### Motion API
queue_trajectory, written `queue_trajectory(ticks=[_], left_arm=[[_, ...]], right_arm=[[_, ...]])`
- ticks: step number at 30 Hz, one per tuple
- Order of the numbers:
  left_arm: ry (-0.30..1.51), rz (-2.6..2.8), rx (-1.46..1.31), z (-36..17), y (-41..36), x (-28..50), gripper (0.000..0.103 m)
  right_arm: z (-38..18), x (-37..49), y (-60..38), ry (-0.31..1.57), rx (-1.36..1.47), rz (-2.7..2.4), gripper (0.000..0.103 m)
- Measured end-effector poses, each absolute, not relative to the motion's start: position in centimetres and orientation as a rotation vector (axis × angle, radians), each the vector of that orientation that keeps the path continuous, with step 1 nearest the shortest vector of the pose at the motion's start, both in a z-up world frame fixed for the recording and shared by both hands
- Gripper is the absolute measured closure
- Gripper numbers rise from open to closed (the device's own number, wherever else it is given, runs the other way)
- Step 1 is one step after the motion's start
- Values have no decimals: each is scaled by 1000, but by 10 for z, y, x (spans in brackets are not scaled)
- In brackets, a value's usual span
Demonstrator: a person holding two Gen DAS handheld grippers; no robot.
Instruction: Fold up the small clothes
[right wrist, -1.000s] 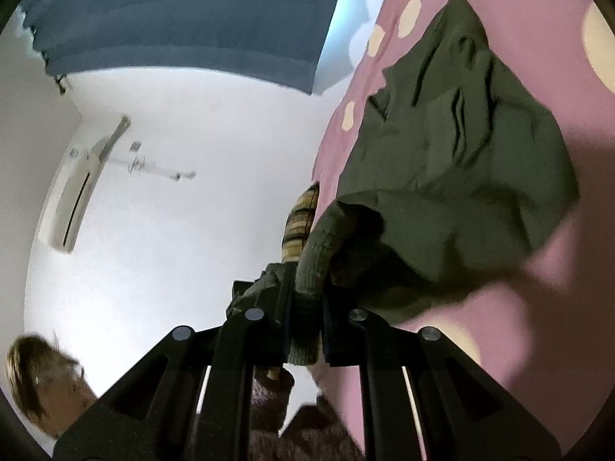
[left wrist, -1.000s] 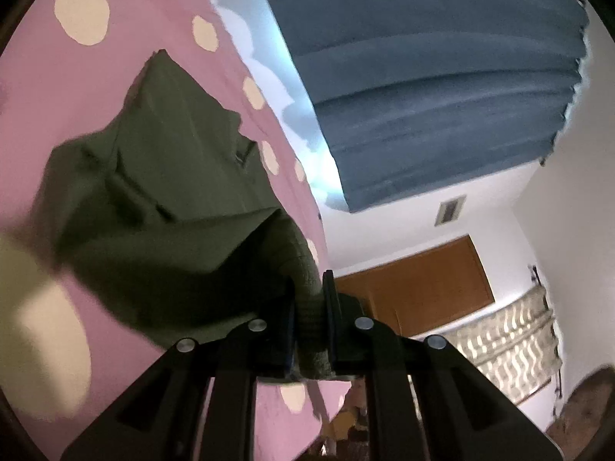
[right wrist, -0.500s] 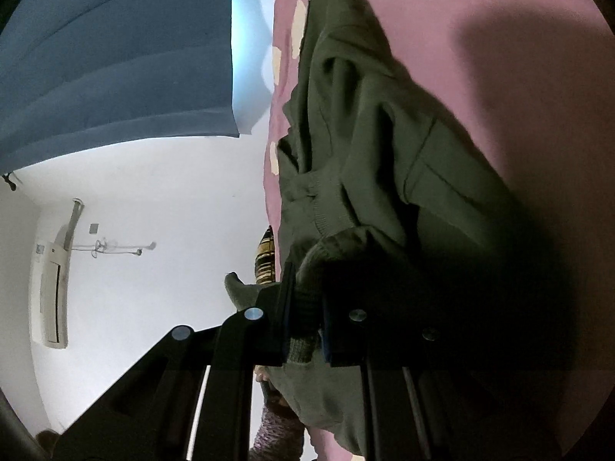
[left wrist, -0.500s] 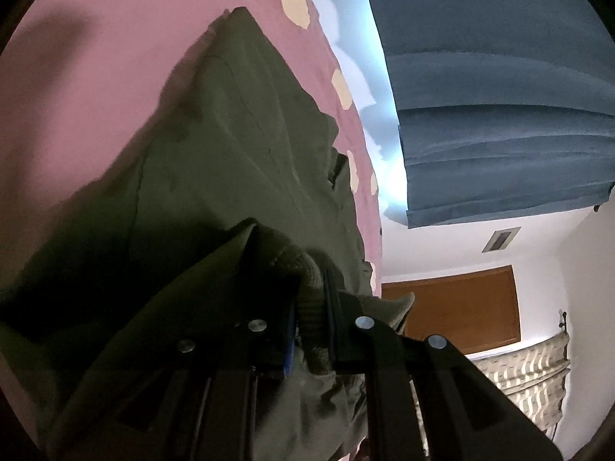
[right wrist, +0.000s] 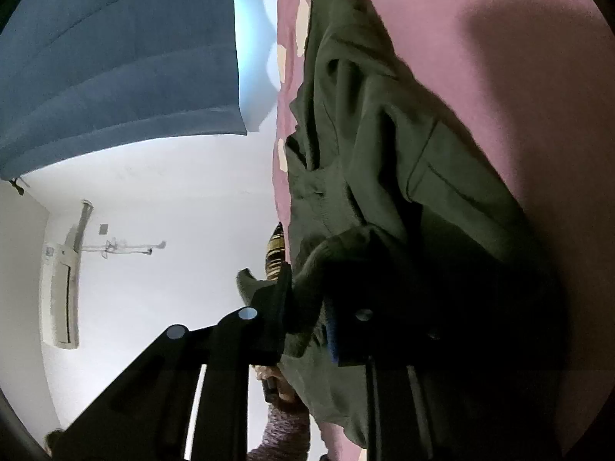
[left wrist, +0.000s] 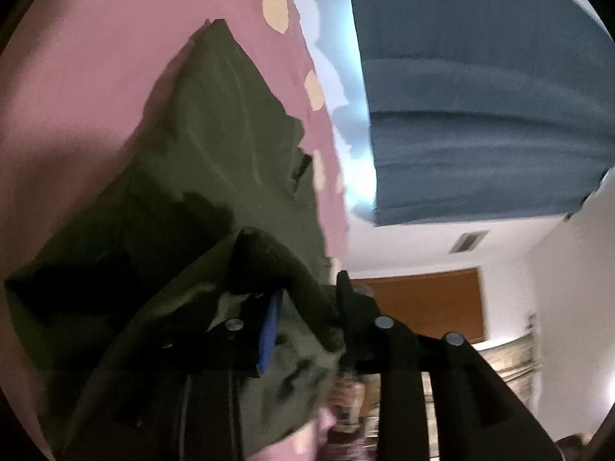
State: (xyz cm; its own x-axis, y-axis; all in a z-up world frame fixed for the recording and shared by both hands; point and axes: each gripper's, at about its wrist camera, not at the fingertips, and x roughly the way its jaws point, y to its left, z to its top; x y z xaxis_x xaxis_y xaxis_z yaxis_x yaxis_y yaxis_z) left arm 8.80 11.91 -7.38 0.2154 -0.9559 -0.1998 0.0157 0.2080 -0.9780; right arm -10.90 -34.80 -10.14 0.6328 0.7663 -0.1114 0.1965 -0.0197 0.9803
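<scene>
One garment (left wrist: 215, 161) was in view, a dark olive-green piece with a ribbed knit hem or cuff and stitched seams, creased into soft ridges. It lay spread on a pink sheet (left wrist: 96, 88) marked with cream dots, its far corner pointing away and its near edge lifted off the sheet toward both cameras. In the right wrist view the same garment (right wrist: 384, 153) ran along the sheet's (right wrist: 499, 57) edge, folded over itself in a thick roll at the near end.

Two grippers worked it. The left gripper (left wrist: 303, 315) had its jaws spread somewhat apart with the ribbed edge bunched between them; the frame was blurred there, and I could not tell whether they still pinched the cloth. The right gripper (right wrist: 307, 307) had its jaws likewise parted around the thick ribbed edge, and whether they clamped it could not be told.

Behind hung one blue curtain (left wrist: 480, 96), with one brown door (left wrist: 423, 303) beyond it and one air conditioner (right wrist: 61, 296) on the white wall.
</scene>
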Motion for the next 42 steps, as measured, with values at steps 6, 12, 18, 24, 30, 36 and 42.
queue_trajectory(ticks=[6, 12, 18, 24, 30, 36, 42], left_arm=[[984, -880, -1277, -67, 158, 95, 63], [913, -843, -730, -12, 145, 83, 49], [776, -938, -74, 21, 86, 52, 45], [734, -943, 353, 2, 41, 30, 45], [747, -947, 369, -4, 32, 43, 45], [749, -927, 356, -8, 25, 55, 67], [772, -869, 401, -16, 18, 51, 103]], right_arm=[[-101, -118, -359, 771, 1623, 536, 65], [-52, -133, -380, 685, 1331, 479, 33], [-4, -127, -364, 727, 838, 446, 30], [3, -106, -344, 809, 565, 497, 30], [-1, -84, -332, 863, 419, 515, 30], [-2, -72, -320, 879, 347, 558, 43], [4, -84, -310, 859, 337, 553, 87]])
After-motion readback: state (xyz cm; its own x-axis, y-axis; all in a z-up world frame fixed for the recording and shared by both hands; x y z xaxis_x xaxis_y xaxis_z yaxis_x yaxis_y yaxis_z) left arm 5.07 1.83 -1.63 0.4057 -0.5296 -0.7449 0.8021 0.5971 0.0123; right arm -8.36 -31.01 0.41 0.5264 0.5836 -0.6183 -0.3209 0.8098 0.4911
